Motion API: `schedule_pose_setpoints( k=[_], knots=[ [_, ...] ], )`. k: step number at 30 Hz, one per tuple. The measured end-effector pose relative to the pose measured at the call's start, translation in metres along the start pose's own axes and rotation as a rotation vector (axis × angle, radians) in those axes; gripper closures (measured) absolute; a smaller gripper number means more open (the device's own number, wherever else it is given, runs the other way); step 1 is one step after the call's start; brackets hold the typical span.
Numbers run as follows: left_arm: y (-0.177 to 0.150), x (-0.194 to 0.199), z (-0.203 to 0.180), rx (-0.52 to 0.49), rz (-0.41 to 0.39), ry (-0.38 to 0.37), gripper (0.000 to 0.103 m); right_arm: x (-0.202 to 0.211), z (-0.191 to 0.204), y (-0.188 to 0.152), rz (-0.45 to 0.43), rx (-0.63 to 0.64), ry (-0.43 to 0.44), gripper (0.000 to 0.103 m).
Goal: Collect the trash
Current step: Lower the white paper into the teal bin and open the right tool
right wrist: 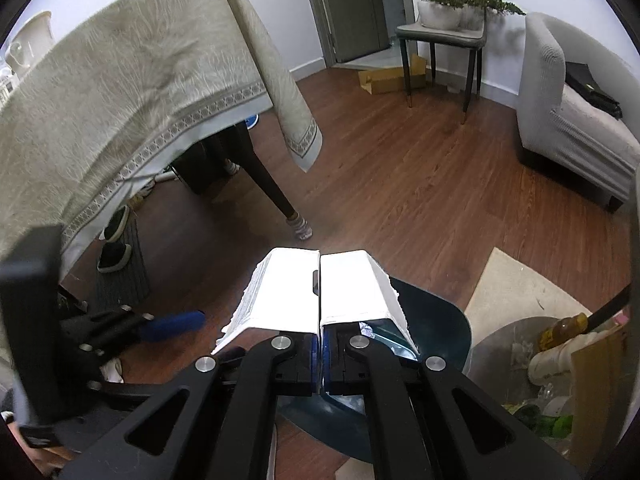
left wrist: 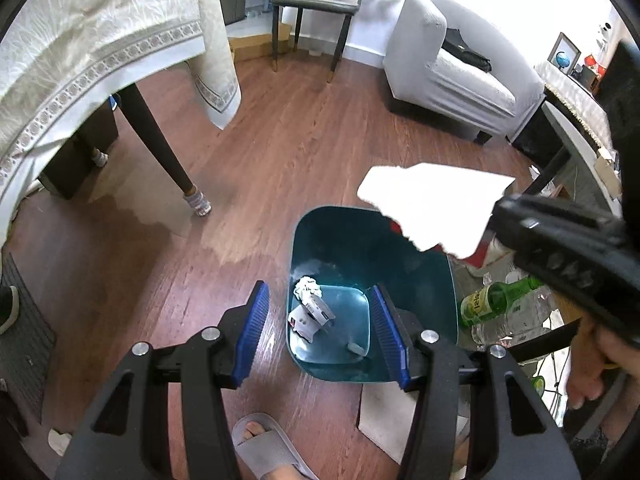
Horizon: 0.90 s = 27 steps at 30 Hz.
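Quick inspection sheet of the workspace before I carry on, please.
Surface: wood floor, pale mat by bin.
Job's things: teal bin holds crumpled paper and small boxes; white carton above it.
Clutter: green bottle and clear bottles right of bin.
Grippers: left gripper open, empty; right gripper shut on carton.
Cables: nothing seen.
Surroundings: clothed table, chair with plants, sofa.

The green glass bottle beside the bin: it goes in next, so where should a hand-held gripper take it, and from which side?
Probably the neck, from above: the green glass bottle lies tilted among clear plastic bottles, neck uppermost and free; its labelled body sits hemmed in.
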<state>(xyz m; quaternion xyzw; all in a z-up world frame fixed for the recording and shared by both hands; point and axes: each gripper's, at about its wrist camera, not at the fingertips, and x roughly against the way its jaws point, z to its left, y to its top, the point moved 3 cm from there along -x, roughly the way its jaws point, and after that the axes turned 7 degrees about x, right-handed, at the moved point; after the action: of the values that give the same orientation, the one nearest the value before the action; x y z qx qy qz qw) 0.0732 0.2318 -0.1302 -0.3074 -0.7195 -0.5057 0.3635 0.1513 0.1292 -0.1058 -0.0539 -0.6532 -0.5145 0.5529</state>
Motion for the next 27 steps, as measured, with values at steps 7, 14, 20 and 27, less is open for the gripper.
schedule_pose_setpoints(
  k=[7, 14, 20, 27],
  knots=[
    [0.008, 0.024, -0.003, -0.014, -0.057, 0.000, 0.047, -0.020, 0.001, -0.008, 0.046, 0.000, -0.004, 0.102],
    [0.015, 0.051, -0.020, -0.045, -0.114, -0.028, 0.050, -0.034, -0.004, -0.016, 0.080, -0.018, -0.005, 0.101],
    [0.020, 0.066, -0.028, -0.051, -0.145, -0.056, 0.053, -0.050, -0.007, -0.028, 0.126, -0.037, -0.008, 0.101],
    [0.027, 0.088, -0.038, -0.047, -0.185, -0.095, 0.054, -0.067, -0.014, -0.042, 0.178, -0.066, -0.011, 0.101]
  ],
)
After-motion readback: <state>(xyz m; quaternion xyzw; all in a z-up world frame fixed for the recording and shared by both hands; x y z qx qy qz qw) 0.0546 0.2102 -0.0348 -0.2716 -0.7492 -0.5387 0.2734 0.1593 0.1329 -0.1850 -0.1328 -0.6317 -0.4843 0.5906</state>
